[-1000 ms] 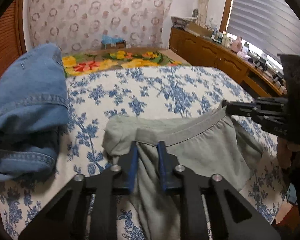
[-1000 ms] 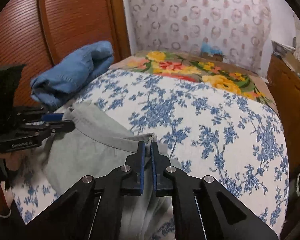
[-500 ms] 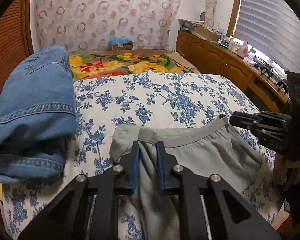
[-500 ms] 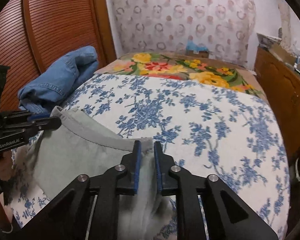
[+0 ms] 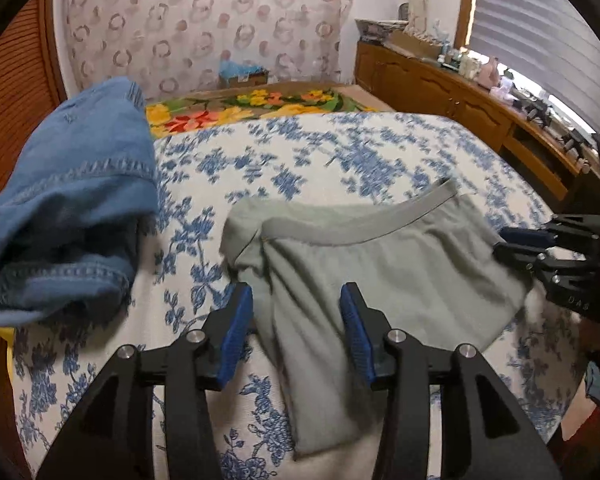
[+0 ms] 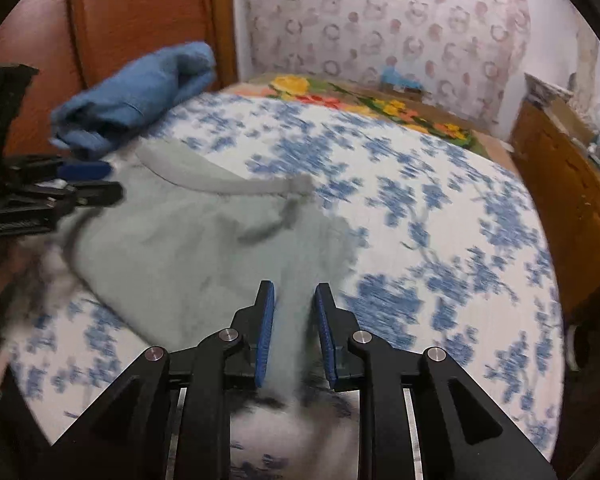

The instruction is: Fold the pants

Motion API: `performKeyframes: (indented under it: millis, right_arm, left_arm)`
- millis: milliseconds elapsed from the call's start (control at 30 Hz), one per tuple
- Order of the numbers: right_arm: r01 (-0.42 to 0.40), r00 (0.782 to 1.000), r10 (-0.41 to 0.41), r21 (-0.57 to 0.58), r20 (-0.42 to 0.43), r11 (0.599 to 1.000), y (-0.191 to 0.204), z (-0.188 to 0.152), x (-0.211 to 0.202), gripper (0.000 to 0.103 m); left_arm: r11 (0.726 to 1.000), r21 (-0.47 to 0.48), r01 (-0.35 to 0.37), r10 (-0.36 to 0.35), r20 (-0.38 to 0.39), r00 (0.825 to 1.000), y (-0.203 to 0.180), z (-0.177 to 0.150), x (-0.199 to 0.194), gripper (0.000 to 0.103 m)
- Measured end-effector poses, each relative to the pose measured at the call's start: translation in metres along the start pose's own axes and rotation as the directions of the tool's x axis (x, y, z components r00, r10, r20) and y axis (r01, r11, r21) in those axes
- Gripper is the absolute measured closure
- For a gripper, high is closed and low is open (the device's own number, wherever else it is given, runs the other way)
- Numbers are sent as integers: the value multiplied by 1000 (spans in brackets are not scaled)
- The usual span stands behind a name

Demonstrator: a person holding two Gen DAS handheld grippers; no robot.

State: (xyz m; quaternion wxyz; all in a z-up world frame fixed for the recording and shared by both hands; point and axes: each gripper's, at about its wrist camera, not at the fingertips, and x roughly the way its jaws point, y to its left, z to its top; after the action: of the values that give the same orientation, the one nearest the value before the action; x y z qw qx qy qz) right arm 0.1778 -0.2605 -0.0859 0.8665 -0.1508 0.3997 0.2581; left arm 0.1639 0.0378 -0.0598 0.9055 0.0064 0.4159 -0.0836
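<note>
Floral bedspread (image 5: 228, 168), grey pants (image 5: 380, 264) lying between both parted tools, left tool (image 5: 296, 300) just opened wider, right tool (image 6: 294, 300) narrower

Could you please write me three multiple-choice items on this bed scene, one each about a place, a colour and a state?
1. Where do the blue jeans lie?
A. on the bed, left of the grey pants
B. on the wooden cabinet
C. on the floor

2. What colour is the flower print on the bedspread under the grey pants?
A. red
B. blue
C. green

3. How do the jaws of the left hand-held gripper stand?
A. clamped on the jeans
B. shut on nothing
C. apart, with grey cloth between them

Answers: 1 A, the jeans are heaped at the bed's left edge. 2 B, blue flowers on white. 3 C, gaps show beside both pads.
</note>
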Motion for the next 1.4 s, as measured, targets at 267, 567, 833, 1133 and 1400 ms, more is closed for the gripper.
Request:
performKeyframes:
  millis: [267,567,833,1133,1400]
  right_arm:
    - [-9,1000,9,31,5,999,-10,-1,-8,81]
    - [-50,998,48,81,28,995,-13,17,3,58]
    - [-28,1000,29,113,-8,993,-20,22,27,51]
    - [-14,1000,14,105,-7,994,-18,21,30,37]
    - [-14,1000,15,110,-7,994,-20,21,31,34]
  left_arm:
    - [1000,-8,10,-10,-15,1000,4,-7,9,57]
    - [997,-78,27,-28,-5,1000,17,-10,13,42]
    - [997,-70,19,-20,-6,1000,12,-11,12,42]
    - [997,-73,23,-23,-5,1000,12,-11,11,42]
    - [997,-72,23,-24,-4,1000,11,-11,11,42]
